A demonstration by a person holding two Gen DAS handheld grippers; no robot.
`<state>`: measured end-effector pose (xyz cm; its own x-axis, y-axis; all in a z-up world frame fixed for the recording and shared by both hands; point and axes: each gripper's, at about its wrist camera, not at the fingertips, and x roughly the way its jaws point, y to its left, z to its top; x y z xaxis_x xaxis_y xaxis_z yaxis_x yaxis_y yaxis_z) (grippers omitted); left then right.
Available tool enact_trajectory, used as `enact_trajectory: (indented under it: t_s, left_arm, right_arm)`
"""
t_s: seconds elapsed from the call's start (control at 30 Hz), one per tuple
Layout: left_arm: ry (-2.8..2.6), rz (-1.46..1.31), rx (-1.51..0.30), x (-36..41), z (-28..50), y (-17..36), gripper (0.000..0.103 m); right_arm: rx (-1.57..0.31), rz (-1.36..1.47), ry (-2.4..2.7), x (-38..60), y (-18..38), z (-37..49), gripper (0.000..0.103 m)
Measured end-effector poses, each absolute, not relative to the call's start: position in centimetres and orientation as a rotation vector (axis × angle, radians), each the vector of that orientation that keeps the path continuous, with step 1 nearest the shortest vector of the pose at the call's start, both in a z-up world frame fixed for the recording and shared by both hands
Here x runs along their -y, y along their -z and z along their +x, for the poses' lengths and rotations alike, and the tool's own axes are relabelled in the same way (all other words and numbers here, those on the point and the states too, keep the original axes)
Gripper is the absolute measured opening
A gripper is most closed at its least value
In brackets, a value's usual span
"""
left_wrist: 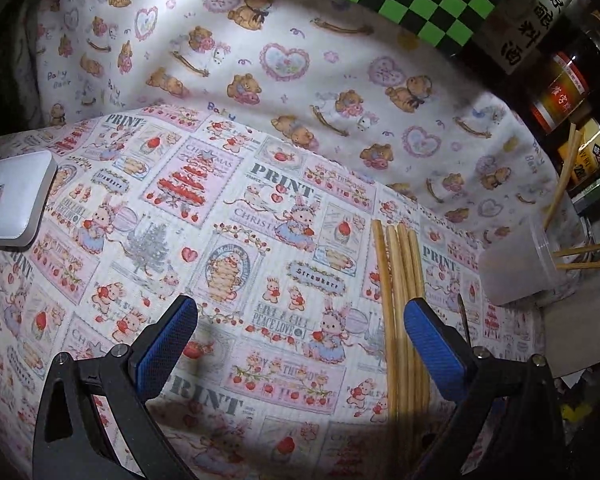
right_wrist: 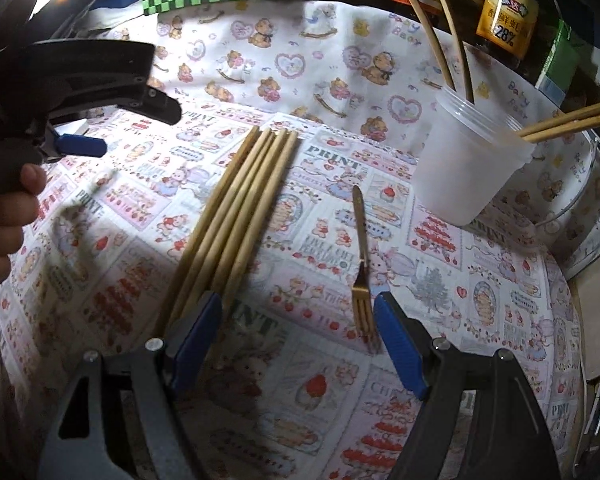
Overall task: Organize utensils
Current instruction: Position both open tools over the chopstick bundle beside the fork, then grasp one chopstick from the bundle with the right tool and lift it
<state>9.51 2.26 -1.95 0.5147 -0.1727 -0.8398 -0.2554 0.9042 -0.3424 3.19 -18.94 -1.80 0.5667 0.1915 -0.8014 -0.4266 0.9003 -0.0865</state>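
Both of your grippers hang over the cloth-covered table (right_wrist: 500, 320), pitched steeply down, and neither holds anything. Your right gripper (right_wrist: 298, 330) has its fingers well apart, with the head of the gold fork (right_wrist: 362, 276) lying between the tips, tines toward you, untouched; judged from this, the fork is your next pick. Your left gripper (left_wrist: 300, 328) also has its fingers spread, over bare cloth, with the bundle of loose chopsticks (left_wrist: 402, 292) passing just inside its right finger. Those chopsticks lie side by side and flat, which leaves them easy to take singly from the end. The translucent plastic cup (right_wrist: 464, 164) stands upright beyond the fork, near the sauce bottles (right_wrist: 504, 12), and already carries four chopsticks leaning on its rim; it appears to be the collecting vessel. A white box (left_wrist: 12, 200) sits well apart at the far left, clear of the work.
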Motion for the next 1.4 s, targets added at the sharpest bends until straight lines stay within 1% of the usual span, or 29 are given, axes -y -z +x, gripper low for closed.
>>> enact_trajectory:
  t_s: [0.47, 0.7, 0.73, 0.77, 0.8, 0.87, 0.9, 0.93, 0.97, 1.17, 1.27, 1.4]
  left_arm:
    - [-0.07, -0.42, -1.035, -1.7, 9.8, 2.1, 0.102]
    - [-0.134, -0.318, -0.955, -1.0, 9.1, 0.5, 0.102]
    - [-0.128, -0.322, -0.952, -1.0, 9.1, 0.3, 0.102]
    - [-0.12, -0.327, -0.949, -1.0, 9.0, 0.2, 0.102]
    - [-0.115, -0.327, -0.947, -0.9, 9.0, 0.1, 0.102]
    - [-0.118, -0.317, -0.943, -0.8, 9.0, 0.0, 0.102]
    - [-0.122, -0.312, -0.942, -0.8, 9.0, 0.0, 0.102]
    - [-0.125, -0.309, -0.944, -0.7, 9.0, 0.0, 0.102]
    - [-0.126, -0.307, -0.947, -0.6, 9.1, 0.1, 0.102]
    - [-0.114, -0.275, -0.948, 0.1, 9.3, 0.6, 0.102]
    - [-0.09, -0.242, -0.948, 1.1, 9.3, 0.8, 0.102]
    - [-0.083, -0.199, -0.925, 2.2, 9.0, 0.6, 0.102]
  right_arm:
    - [-0.888, -0.288, -0.345, 19.0, 1.8, 3.4, 0.076]
    - [-0.888, -0.319, -0.373, 18.2, 2.1, 2.8, 0.076]
    - [-0.884, -0.326, -0.372, 18.1, 2.1, 2.7, 0.073]
    - [-0.882, -0.326, -0.379, 18.1, 2.1, 2.6, 0.066]
    - [-0.888, -0.316, -0.392, 18.1, 2.1, 2.6, 0.062]
    - [-0.909, -0.278, -0.432, 18.3, 2.0, 2.7, 0.031]
    - [-0.923, -0.257, -0.449, 18.4, 2.0, 2.8, 0.024]
    - [-0.936, -0.235, -0.453, 18.6, 2.1, 3.0, 0.013]
    - [-0.941, -0.222, -0.446, 18.7, 2.1, 3.1, 0.006]
    - [-0.953, -0.122, -0.39, 20.2, 1.9, 3.9, 0.005]
    - [-0.861, -0.054, -0.388, 21.4, 0.1, 3.5, 0.005]
    - [-0.688, 0.118, -0.41, 24.1, -2.9, 2.6, 0.005]
